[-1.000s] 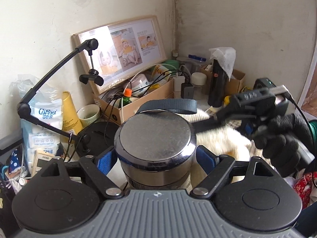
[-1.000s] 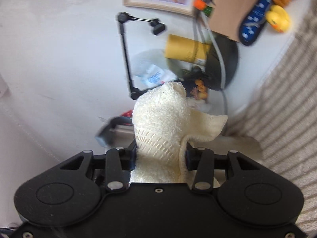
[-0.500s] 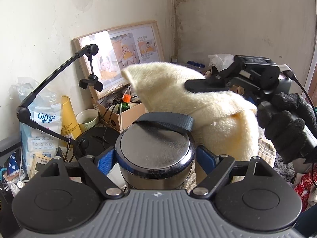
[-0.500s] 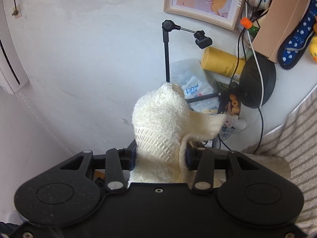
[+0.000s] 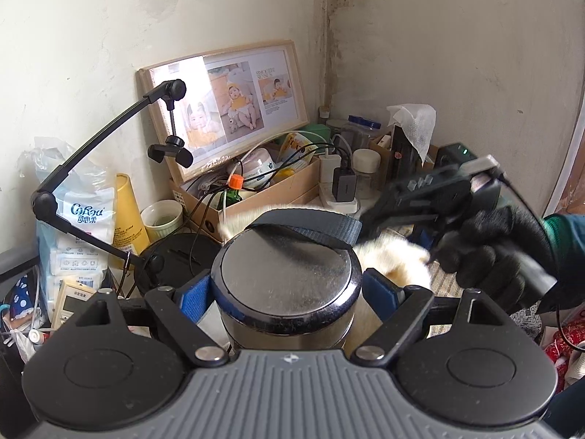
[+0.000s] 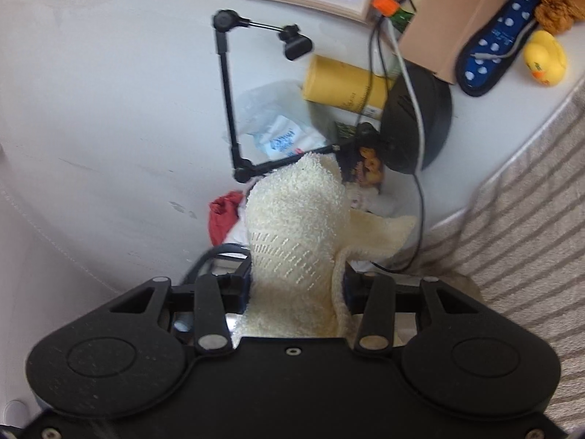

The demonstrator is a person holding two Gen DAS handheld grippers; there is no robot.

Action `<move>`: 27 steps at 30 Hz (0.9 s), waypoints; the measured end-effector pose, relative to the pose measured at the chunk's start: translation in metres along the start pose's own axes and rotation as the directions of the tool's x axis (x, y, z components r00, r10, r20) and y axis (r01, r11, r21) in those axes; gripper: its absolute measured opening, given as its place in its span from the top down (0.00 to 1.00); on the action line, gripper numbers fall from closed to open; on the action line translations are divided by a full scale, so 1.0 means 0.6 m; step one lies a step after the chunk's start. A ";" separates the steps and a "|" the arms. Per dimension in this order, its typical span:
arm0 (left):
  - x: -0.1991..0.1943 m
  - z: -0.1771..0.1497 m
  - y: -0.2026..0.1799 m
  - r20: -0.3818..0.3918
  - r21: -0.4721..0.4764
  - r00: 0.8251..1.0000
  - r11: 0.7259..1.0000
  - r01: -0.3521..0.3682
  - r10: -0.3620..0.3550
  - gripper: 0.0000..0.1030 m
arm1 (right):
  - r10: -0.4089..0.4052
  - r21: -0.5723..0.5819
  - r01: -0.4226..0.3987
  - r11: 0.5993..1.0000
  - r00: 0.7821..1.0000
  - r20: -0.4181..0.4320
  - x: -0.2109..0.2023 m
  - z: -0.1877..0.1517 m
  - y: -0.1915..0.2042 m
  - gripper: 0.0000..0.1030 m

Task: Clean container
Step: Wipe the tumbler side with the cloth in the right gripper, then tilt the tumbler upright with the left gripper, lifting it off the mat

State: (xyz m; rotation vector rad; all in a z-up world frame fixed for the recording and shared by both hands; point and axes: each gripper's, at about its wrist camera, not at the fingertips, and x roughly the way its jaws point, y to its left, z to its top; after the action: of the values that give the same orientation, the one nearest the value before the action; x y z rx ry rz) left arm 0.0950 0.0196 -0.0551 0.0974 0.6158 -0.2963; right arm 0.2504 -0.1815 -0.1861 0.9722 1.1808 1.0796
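While hidden from the right wrist, steel container point(image 5: 287, 289) in left tool point(image 5: 287, 292).

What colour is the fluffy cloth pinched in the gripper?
The fluffy terry cloth is cream, clearest in the right wrist view.

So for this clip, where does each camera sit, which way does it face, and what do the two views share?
Left wrist: on the left tongs, facing the cluttered wall corner; its blue pads clamp the steel container; a black-gloved hand holds the right tongs.
Right wrist: on the right tongs, rolled sideways, facing the wall clutter; its pads grip the cream towel.
Shared: the towel, the black jointed stand, the yellow tube, the framed photo.
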 end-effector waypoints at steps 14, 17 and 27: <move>0.014 -0.017 -0.002 -0.073 -0.029 0.997 1.000 -0.010 0.008 0.16 | -0.220 0.079 0.227 0.971 0.971 -0.090 0.044 -0.007 -0.133 0.58; 0.022 -0.029 -0.006 -0.087 -0.039 0.996 0.999 -0.019 0.016 0.16 | -0.248 0.066 0.255 0.965 0.964 -0.095 0.049 -0.014 -0.142 0.58; 0.084 -0.094 -0.022 -0.091 -0.045 0.992 0.995 -0.092 0.087 0.16 | -0.278 0.037 0.281 0.959 0.957 -0.086 0.026 -0.042 -0.133 0.58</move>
State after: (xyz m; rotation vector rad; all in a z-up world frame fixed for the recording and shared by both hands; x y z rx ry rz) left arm 0.0988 0.0046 -0.1301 0.0910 0.7043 -0.1905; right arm 0.2364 -0.1830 -0.2699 0.7756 1.3703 0.8727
